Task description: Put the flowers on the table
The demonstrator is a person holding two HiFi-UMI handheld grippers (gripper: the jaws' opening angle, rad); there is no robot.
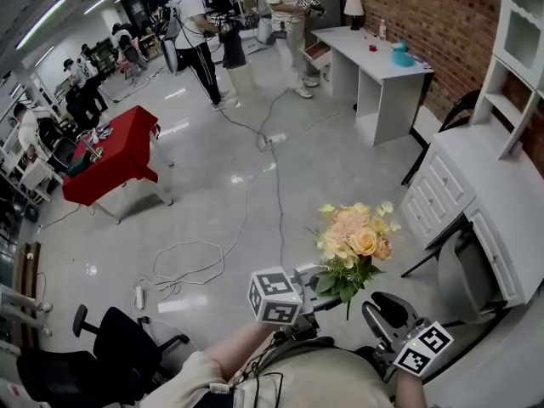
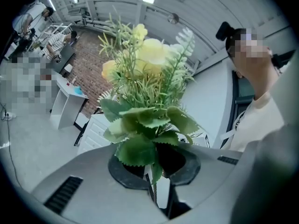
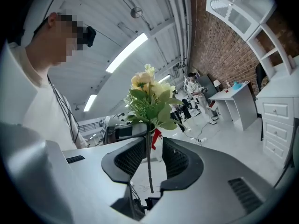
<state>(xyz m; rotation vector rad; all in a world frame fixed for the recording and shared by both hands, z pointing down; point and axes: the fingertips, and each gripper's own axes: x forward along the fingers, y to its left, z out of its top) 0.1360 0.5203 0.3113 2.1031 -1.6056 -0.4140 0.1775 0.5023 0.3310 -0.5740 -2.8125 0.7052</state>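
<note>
We gripped the bouquet (image 1: 353,245) by its upright stem in our left gripper (image 1: 316,284). Our right gripper (image 1: 382,311) stood wide around that stem without pressing it, just left of the white dresser (image 1: 501,185).

Floor (image 1: 212,168) ahead is wide open, just cables (image 1: 191,266) snaking across it. White table (image 1: 510,202) on the right has a bare top; office chair (image 1: 119,347) crowds the left.

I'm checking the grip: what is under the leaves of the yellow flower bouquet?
Under the serrated green leaves of the yellow artificial-flower bouquet, its thin green stem runs down between the left gripper's grey jaws. The leaves hide where the pads meet it.
</note>
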